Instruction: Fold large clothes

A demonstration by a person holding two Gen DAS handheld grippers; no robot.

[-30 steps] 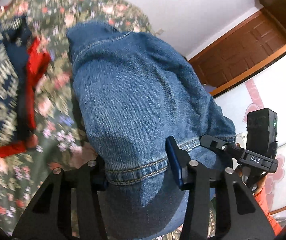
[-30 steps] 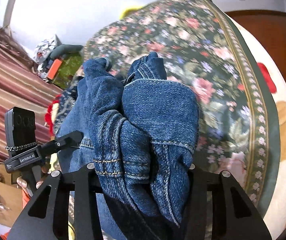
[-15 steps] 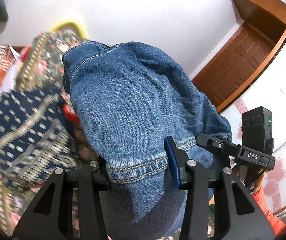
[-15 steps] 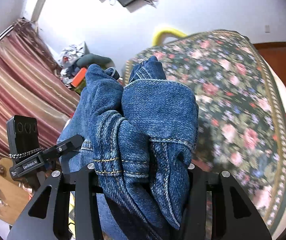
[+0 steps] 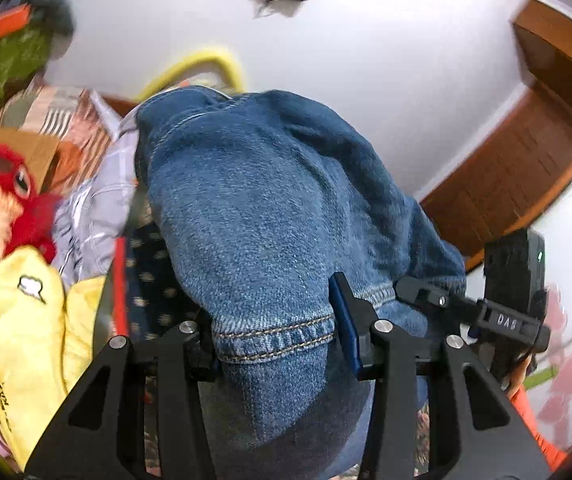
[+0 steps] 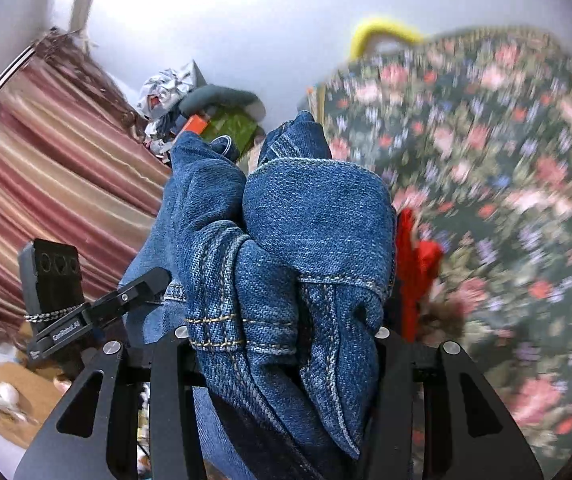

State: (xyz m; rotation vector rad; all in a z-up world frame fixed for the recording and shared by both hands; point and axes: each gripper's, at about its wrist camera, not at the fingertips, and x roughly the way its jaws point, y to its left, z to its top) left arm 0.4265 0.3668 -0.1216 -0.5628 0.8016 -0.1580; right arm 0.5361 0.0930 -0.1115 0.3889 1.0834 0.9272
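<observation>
Blue denim jeans (image 5: 253, 208) fill the middle of the left wrist view, bunched and hanging over my left gripper (image 5: 273, 340), which is shut on a stitched hem. In the right wrist view the same jeans (image 6: 286, 248) are gathered in thick folds, and my right gripper (image 6: 281, 340) is shut on them. Each gripper shows in the other's view: the right one at the right edge (image 5: 482, 312), the left one at the left (image 6: 85, 312). The jeans are held up in the air between both grippers.
A dark floral bedspread (image 6: 506, 168) lies to the right. A red plush toy (image 5: 1, 200), a yellow garment (image 5: 21, 340), a navy dotted cloth (image 5: 153, 280) and a red cloth (image 6: 414, 264) lie nearby. Striped curtain (image 6: 45, 184), white wall, wooden door (image 5: 526, 168).
Both grippers have lifted and tilted upward with the jeans still held; the views have swung from the floral bedspread toward the wall, curtain and pile of clothes.
</observation>
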